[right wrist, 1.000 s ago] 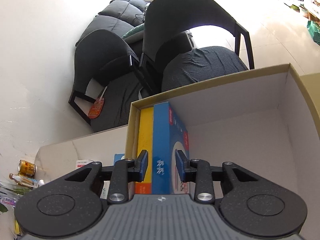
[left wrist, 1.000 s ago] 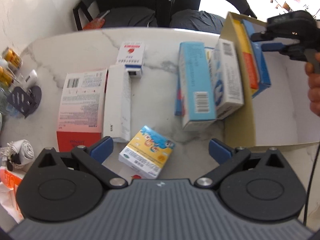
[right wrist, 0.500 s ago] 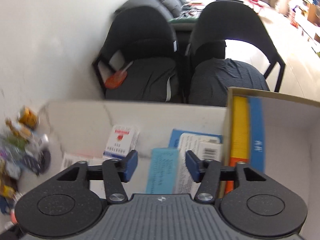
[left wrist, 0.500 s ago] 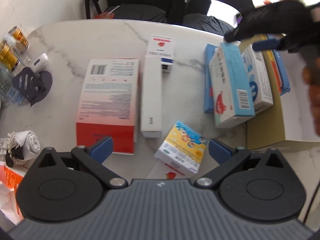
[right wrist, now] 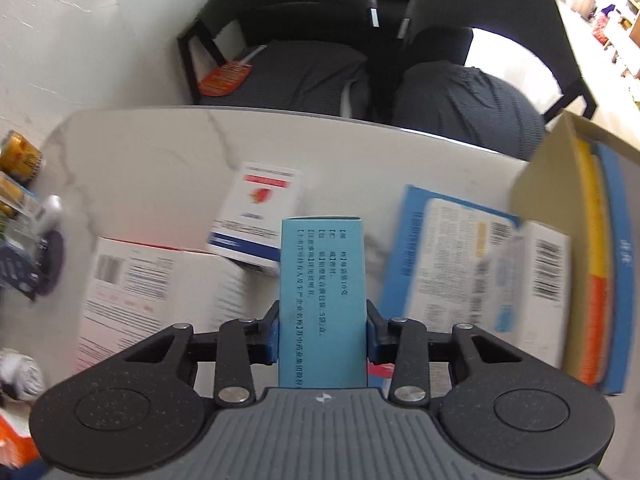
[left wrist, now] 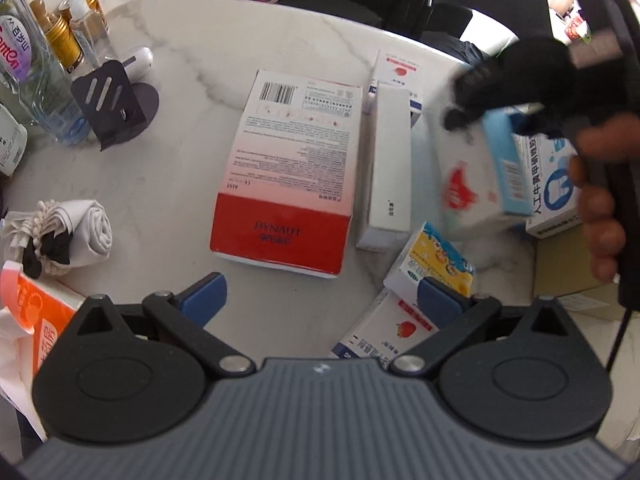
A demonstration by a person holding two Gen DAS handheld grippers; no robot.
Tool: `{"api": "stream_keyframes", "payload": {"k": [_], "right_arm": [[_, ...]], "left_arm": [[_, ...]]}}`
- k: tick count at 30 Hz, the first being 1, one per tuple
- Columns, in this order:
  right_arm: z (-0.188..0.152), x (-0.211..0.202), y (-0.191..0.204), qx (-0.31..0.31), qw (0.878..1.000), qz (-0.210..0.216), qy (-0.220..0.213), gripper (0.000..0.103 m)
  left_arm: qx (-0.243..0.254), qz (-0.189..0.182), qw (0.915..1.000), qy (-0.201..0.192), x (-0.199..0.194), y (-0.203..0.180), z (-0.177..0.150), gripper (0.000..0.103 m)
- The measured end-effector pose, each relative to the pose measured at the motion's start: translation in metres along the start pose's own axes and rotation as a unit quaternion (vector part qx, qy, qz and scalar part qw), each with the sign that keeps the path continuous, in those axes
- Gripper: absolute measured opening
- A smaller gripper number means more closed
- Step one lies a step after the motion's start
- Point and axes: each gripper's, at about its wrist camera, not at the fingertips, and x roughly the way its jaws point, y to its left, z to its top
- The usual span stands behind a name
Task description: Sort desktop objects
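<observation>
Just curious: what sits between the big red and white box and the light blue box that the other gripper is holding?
In the left wrist view, a long white box lies between the red and white box and the light blue box.

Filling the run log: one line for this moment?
right gripper: jaws closing on light-blue box | left gripper: open, empty | cardboard box: two boxes inside

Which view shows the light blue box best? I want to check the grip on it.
The right wrist view: the light blue box sits sharp and centred between the right gripper pads as its jaws close on it. The left wrist view shows the box blurred, with the gripper covering its top.
</observation>
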Motion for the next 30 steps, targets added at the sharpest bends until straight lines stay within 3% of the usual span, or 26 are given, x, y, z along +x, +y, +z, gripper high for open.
{"api": "stream_keyframes", "payload": {"k": [3, 7, 8, 10, 14, 17, 22, 27, 30], "right_arm": [[0.004, 0.000, 0.012, 0.000, 1.000, 0.013, 0.002, 0.044], [0.013, -0.006, 0.014, -0.004, 1.000, 0.022, -0.016, 0.072], [0.017, -0.009, 0.010, 0.000, 1.000, 0.014, -0.028, 0.074], [0.032, -0.009, -0.003, 0.011, 0.999, 0.001, -0.038, 0.074], [0.070, 0.011, -0.032, 0.022, 0.999, -0.036, -0.017, 0.079], [0.091, 0.031, -0.052, 0.034, 0.996, -0.085, 0.003, 0.079], [0.107, 0.074, -0.060, -0.001, 0.986, -0.154, 0.066, 0.082], [0.098, 0.088, -0.064, -0.019, 0.983, -0.150, 0.107, 0.088], [0.083, 0.085, -0.067, 0.014, 0.983, -0.124, 0.135, 0.088]], "left_arm": [[0.004, 0.002, 1.0000, -0.005, -0.003, -0.001, 0.002, 0.103], [0.011, 0.007, 0.9998, -0.012, -0.004, -0.002, 0.003, 0.103], [0.014, 0.005, 0.9998, -0.013, -0.004, -0.003, 0.003, 0.103], [0.021, 0.001, 0.9997, -0.015, -0.005, -0.006, 0.003, 0.103], [0.035, -0.008, 0.9993, -0.013, -0.004, -0.014, 0.001, 0.103], [0.038, -0.009, 0.9992, -0.005, -0.002, -0.019, -0.002, 0.103], [0.036, -0.008, 0.9993, 0.008, 0.000, -0.022, -0.009, 0.103], [0.038, -0.006, 0.9992, 0.010, 0.004, -0.024, -0.009, 0.103], [0.041, -0.012, 0.9991, 0.007, 0.005, -0.029, -0.007, 0.103]]}}
